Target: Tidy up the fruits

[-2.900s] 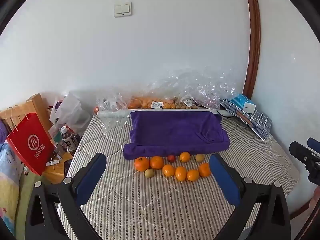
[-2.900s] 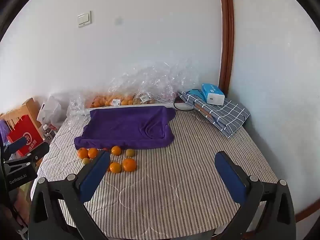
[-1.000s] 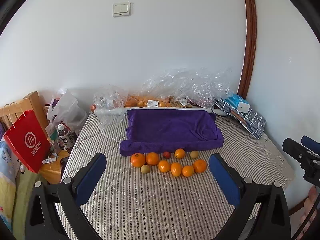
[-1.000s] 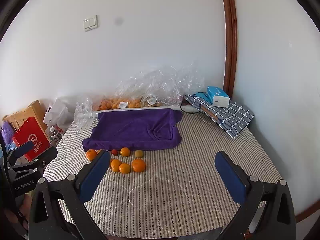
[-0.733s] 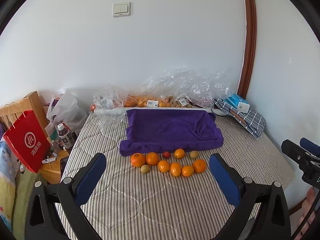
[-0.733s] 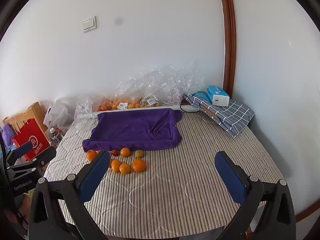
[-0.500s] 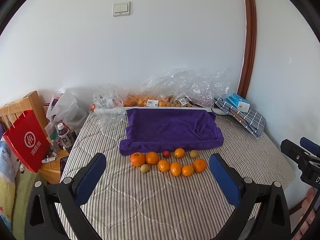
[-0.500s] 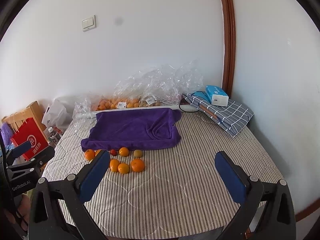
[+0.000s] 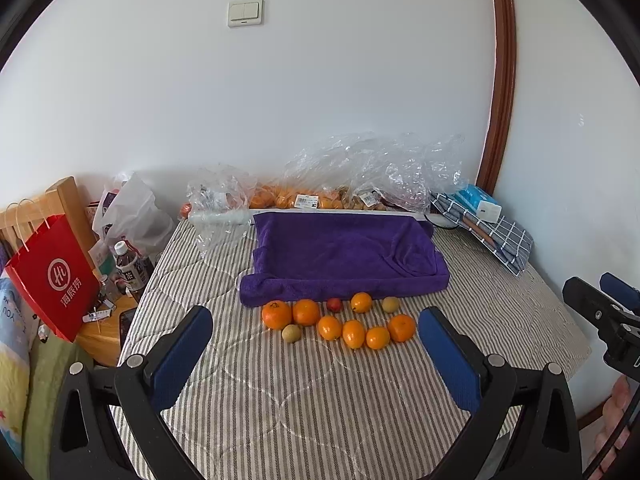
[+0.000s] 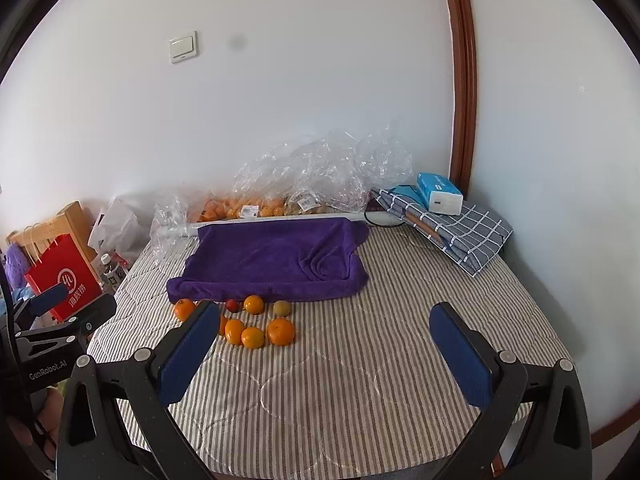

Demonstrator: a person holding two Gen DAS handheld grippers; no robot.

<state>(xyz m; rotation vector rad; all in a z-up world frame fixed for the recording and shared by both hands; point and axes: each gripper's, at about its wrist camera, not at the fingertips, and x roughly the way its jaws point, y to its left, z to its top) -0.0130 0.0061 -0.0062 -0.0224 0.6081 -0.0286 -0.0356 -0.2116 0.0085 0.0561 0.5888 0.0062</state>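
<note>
Hovering over the striped bed, left wrist view: left gripper (image 9: 316,346) spread wide, holding nothing, well short of the fruit cluster (image 9: 338,320) lying just in front of the purple towel (image 9: 344,254). Versus a few seconds back the fruits sit slightly farther off and the view has steadied, so my read is the approach hasn't started and nothing is sorted yet. Small greenish fruit (image 9: 291,333) and red one (image 9: 334,304) are too small to identify. Bagged oranges (image 9: 286,200) blur behind crinkled plastic. Right gripper (image 9: 600,312) is cut off at the edge.

Right wrist view: right gripper (image 10: 324,350) also spread, empty. Its left finger (image 10: 188,350) covers part of the fruit cluster, so the count is unclear. Cluster has shifted a bit lower-right since earlier. Left gripper clipped at the frame edge.
</note>
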